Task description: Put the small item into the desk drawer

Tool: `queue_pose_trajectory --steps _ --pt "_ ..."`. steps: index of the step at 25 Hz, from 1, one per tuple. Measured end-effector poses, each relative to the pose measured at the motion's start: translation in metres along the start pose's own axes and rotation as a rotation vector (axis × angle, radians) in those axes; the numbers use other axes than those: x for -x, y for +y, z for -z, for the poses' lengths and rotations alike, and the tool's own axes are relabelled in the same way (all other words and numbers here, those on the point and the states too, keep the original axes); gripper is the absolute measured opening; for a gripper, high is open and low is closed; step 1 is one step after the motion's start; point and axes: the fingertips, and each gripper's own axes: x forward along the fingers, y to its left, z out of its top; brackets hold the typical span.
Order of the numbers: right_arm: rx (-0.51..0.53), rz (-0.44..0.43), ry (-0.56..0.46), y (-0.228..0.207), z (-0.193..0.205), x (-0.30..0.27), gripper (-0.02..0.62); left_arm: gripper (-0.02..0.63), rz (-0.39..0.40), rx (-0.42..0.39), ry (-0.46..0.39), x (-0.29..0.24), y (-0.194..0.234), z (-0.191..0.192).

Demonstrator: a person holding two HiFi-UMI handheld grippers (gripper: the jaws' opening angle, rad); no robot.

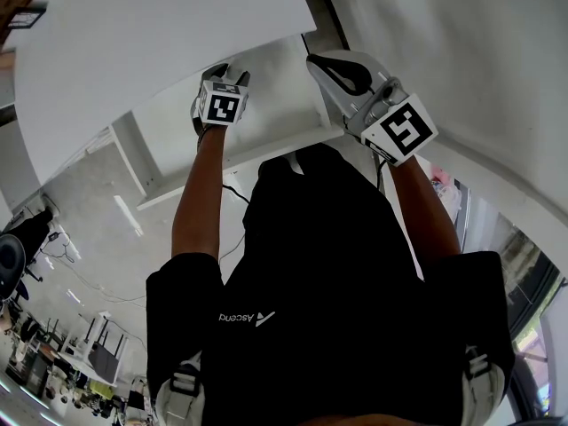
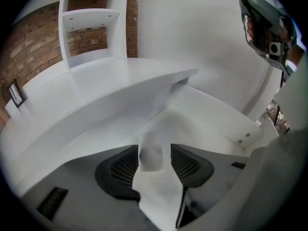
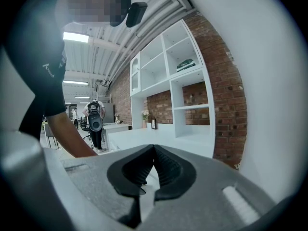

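Item: a small pale white block [image 2: 151, 157], soft-edged and blurred, almost the same white as the surface behind it. In the left gripper view I read it as slightly taller than wide, with the longer side running away from the camera along the line of the jaws. The blur stops me from confirming which way it points.

Location: between the jaws of the left tool [image 2: 155, 150], with the floor of the open white desk drawer [image 2: 226, 121] behind it, below the edge of the curved white worktop [image 2: 96, 95]. I cannot tell whether it rests on the drawer floor.

Left tool: jaws wide apart, with a clear gap at the right-hand pad; not clamped.

Right tool [image 3: 154, 147]: jaws closed tip to tip, nothing between them.
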Motion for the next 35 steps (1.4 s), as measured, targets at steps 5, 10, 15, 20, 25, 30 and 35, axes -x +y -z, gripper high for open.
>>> queue_pose_trajectory --steps 5,10,15,20,25,30,35 --pt "0.011 -0.008 -0.008 0.014 -0.004 -0.002 0.001 0.207 -0.013 0.008 -0.04 0.017 0.004 -0.001" --pt "0.024 -0.009 -0.008 0.028 -0.008 0.0 0.0 0.207 -0.02 0.011 -0.062 0.03 0.007 0.005" --pt "0.027 0.001 -0.017 0.041 -0.012 0.005 0.0 0.207 -0.002 0.028 -0.137 0.061 -0.008 0.0" --pt "0.024 0.016 -0.033 0.062 -0.016 0.005 0.0 0.207 0.029 0.046 -0.295 0.113 -0.026 -0.022" --pt "0.031 0.048 -0.05 0.089 -0.025 0.012 0.001 0.207 0.108 0.056 -0.459 0.177 -0.052 -0.047" --pt "0.026 0.091 -0.1 0.111 -0.043 0.02 0.001 0.206 0.21 0.018 -0.717 0.259 -0.08 -0.079" --pt "0.055 0.082 -0.173 0.143 -0.069 0.035 0.0 0.119 0.221 -0.051 -0.936 0.346 -0.108 -0.096"
